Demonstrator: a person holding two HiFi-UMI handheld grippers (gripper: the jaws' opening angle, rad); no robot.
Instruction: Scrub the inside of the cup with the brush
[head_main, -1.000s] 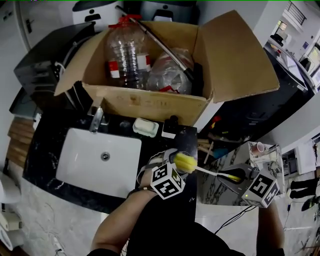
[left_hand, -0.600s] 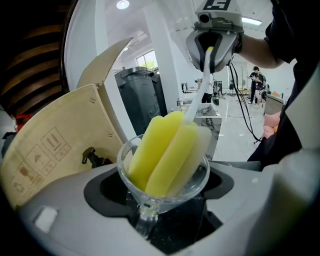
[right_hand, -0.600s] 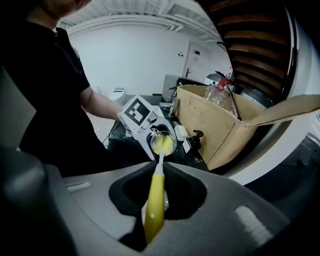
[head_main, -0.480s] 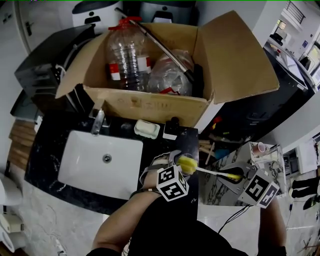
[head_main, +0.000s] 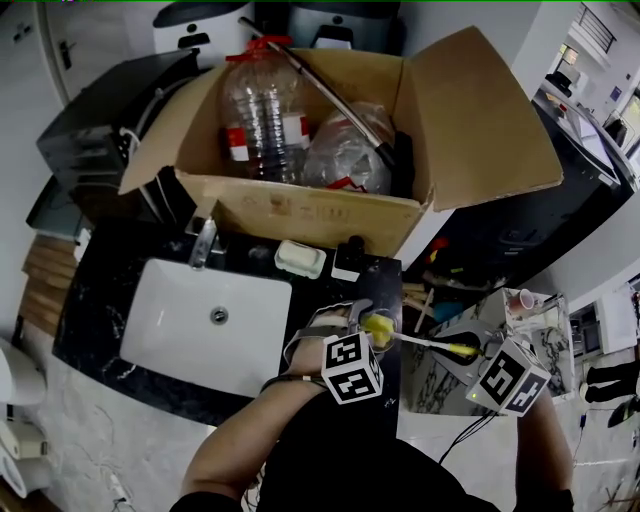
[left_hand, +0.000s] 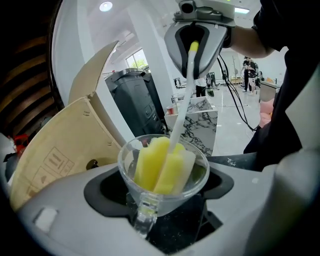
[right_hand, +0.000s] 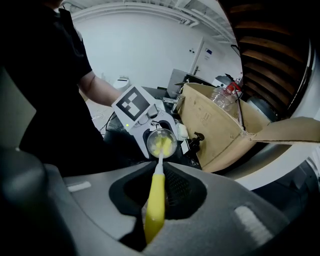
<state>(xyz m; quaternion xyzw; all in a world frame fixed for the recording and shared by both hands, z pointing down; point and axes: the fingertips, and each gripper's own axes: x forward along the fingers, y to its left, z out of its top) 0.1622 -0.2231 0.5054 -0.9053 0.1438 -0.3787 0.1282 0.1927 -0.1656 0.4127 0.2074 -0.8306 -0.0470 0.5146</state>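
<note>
Clear glass cup (left_hand: 166, 202); the brush (left_hand: 152, 165) (white stem, yellow handle) has its yellow sponge head inside it.

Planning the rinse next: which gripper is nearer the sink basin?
Left. The left gripper sits just right of the sink basin; the right gripper is farther right still.

**What the cameras keep back**

In the left gripper view the cup (left_hand: 162, 172), clamped in the left tongs (left_hand: 160, 200), has its foot lost in the dark gap at 6 o'clock; the cardboard box (left_hand: 55, 155) is cut off at 9 o'clock, its print too blurred to read; in the right gripper view the rear end of the brush (right_hand: 155, 212) is buried in the right tongs (right_hand: 160, 187) at 6 o'clock; in the head view the marker cube (head_main: 352, 368) covers most of the cup, the person's body (head_main: 330, 470) hides the tabletop (head_main: 95, 310) edge at 6 o'clock; the bottle (head_main: 262, 105) label is too small to read.
</note>
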